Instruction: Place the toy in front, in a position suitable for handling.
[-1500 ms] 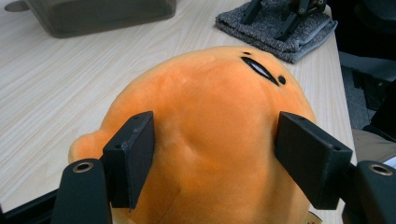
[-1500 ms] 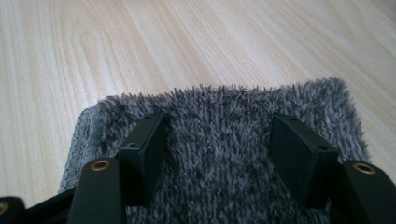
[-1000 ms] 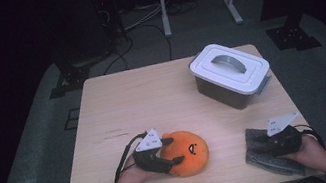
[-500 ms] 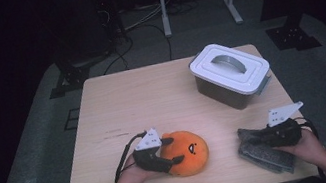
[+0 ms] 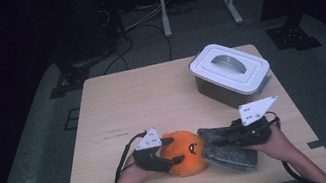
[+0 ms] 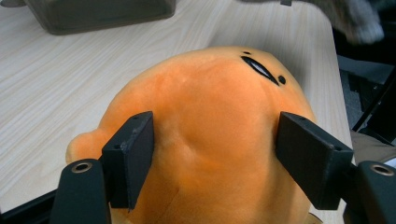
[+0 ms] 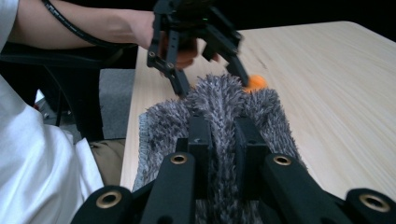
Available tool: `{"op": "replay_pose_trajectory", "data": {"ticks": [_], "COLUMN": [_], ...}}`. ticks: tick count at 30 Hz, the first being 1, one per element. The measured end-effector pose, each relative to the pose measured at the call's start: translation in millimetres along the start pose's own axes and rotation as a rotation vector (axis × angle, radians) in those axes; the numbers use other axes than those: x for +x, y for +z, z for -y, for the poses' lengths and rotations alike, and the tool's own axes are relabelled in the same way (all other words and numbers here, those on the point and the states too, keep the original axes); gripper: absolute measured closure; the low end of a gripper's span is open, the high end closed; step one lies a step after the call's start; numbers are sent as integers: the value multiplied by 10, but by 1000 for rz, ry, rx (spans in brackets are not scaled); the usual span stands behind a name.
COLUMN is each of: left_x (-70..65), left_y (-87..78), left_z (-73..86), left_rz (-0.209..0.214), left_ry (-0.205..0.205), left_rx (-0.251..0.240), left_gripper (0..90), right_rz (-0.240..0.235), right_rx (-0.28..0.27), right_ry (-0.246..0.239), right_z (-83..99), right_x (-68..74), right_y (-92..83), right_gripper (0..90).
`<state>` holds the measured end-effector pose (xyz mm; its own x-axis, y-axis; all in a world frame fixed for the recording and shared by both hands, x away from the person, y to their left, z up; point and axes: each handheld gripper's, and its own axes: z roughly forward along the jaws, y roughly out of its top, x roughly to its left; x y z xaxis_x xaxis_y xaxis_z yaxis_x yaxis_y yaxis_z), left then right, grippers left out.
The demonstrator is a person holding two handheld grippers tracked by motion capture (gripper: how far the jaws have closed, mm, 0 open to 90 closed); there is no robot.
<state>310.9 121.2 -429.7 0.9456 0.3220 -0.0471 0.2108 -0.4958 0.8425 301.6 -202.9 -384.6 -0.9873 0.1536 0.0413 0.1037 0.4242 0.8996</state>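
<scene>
Left gripper (image 5: 172, 155) hugs a round, fuzzy orange plush (image 5: 189, 159) on the table (image 5: 142, 100), and right beside it the right gripper (image 5: 220, 137) pinches a shaggy grey cloth (image 5: 230, 153), lifted.

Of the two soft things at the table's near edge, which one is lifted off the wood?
The grey shaggy cloth, pinched in the right gripper. The orange plush toy sits on the table, between the left gripper jaws.

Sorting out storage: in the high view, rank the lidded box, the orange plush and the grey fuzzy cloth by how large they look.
1. lidded box, clearly largest.
2. grey fuzzy cloth and orange plush look alike; both are partly covered, so I won't rank them.
</scene>
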Motion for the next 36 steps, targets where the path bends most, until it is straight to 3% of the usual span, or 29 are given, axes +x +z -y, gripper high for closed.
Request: {"op": "replay_pose_trajectory", "data": {"ticks": [4, 9, 22, 29, 31, 33, 36], "left_x": [-5, -4, -14, -17, -17, -21, -16], "left_y": [5, 5, 26, 30, 28, 27, 21], "left_z": [-2, 8, -6, -8, -5, -1, 4], "left_rz": [-3, -4, -5, -6, -5, -7, -3], "left_ry": [0, -4, -5, -3, -5, -3, -5], "left_rx": [-1, 1, 2, 4, 4, 5, 4], "left_gripper": [282, 283, 283, 283, 283, 282, 282], "right_rz": [-18, -7, 57, 59, 58, 43, 35], "right_rx": [7, 87, 108, 26, 42, 104, 92], "right_ry": [-17, -55, -5, -18, -33, -44, -36], "right_z": [-41, 29, 288, 100, 62, 58, 63], "right_x": [-14, -19, -16, -20, -29, -39, -24], "right_y": [287, 538, 320, 310, 375, 495, 518], "right_gripper": [787, 782, 780, 774, 744, 678, 565]}}
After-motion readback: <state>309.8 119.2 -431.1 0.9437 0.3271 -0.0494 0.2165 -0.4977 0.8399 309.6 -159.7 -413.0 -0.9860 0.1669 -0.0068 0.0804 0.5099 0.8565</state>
